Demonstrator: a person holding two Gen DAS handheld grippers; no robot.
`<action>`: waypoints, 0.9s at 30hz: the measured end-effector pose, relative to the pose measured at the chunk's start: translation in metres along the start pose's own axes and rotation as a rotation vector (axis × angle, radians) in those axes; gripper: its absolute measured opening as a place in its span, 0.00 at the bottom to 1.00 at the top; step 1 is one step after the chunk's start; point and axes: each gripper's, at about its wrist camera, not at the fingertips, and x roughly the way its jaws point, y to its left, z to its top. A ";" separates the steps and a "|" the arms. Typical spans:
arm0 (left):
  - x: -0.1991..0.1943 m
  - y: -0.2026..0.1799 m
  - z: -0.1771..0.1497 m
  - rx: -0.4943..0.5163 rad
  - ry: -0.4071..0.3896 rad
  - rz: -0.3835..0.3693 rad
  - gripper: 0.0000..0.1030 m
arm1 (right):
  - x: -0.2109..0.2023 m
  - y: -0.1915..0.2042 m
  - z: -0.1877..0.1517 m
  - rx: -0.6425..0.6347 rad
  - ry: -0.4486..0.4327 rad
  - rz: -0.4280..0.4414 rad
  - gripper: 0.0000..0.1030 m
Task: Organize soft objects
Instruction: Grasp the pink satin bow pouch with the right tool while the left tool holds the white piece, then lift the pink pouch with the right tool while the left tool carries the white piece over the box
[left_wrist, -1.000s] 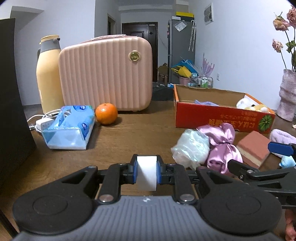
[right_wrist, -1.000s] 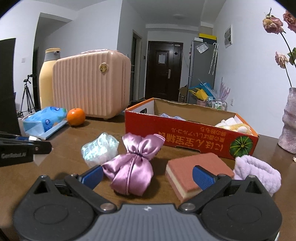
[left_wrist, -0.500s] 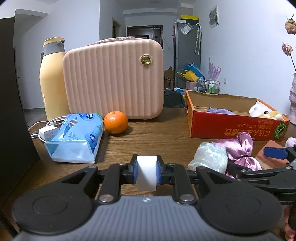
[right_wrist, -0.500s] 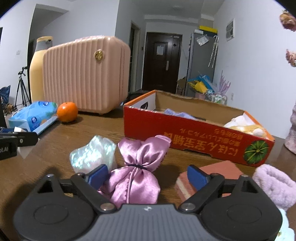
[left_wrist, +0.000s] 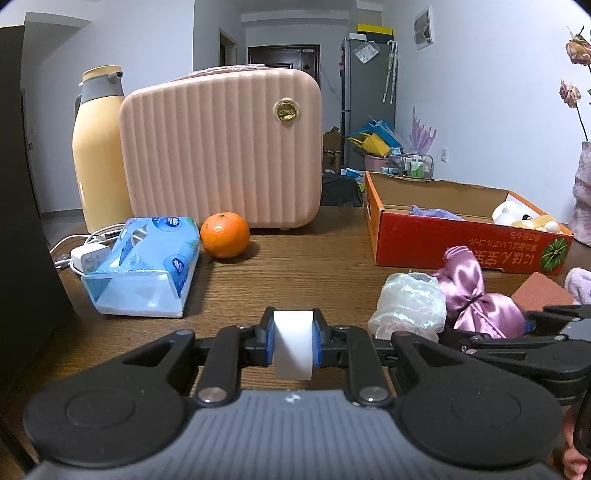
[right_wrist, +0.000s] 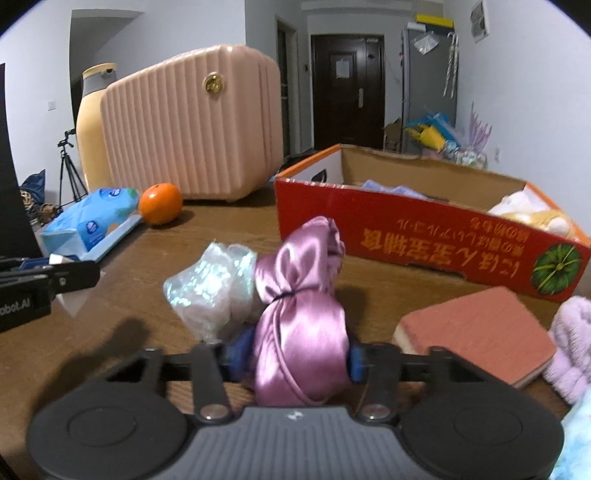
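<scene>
The right tongs (right_wrist: 295, 360) are closed down on the fat lower half of a purple satin pouch (right_wrist: 301, 317), one blue pad pressing each side, so the cloth bulges between them. The pouch lies on the wooden surface (right_wrist: 122, 325) with its long axis running away from the tongs: the tied neck sits just past the pads and the ruffled top points toward the red cardboard box (right_wrist: 424, 236). The box stands straight ahead, near, its open top already holding a few soft things, among them a plush toy (right_wrist: 532, 214). I judge the coming move to be a lift and a short carry forward over the near wall of the box, and the right hand is plainly the nearer one for it.

Touching the pouch on its left is a crumpled shiny plastic bundle (right_wrist: 212, 284). To the right lie a pink sponge (right_wrist: 476, 328) and, beyond it, a fluffy lilac band (right_wrist: 576, 343).

The left tongs (left_wrist: 293, 338) are closed on a small white block (left_wrist: 293, 343) and hang over the surface well to the left of the box. Ahead of them lie a blue tissue pack (left_wrist: 144, 266), an orange (left_wrist: 224, 234), a pink ribbed case (left_wrist: 221, 147) and a yellow flask (left_wrist: 99, 147).
</scene>
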 end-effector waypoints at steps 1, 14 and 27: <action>0.000 0.000 0.000 -0.001 0.000 -0.001 0.19 | 0.000 0.000 0.000 0.003 -0.002 0.000 0.42; -0.005 0.003 0.001 -0.028 -0.017 0.005 0.19 | -0.010 -0.006 0.003 0.031 -0.053 0.010 0.32; -0.020 -0.016 0.016 -0.075 -0.088 0.017 0.19 | -0.043 -0.015 0.017 0.030 -0.172 0.011 0.32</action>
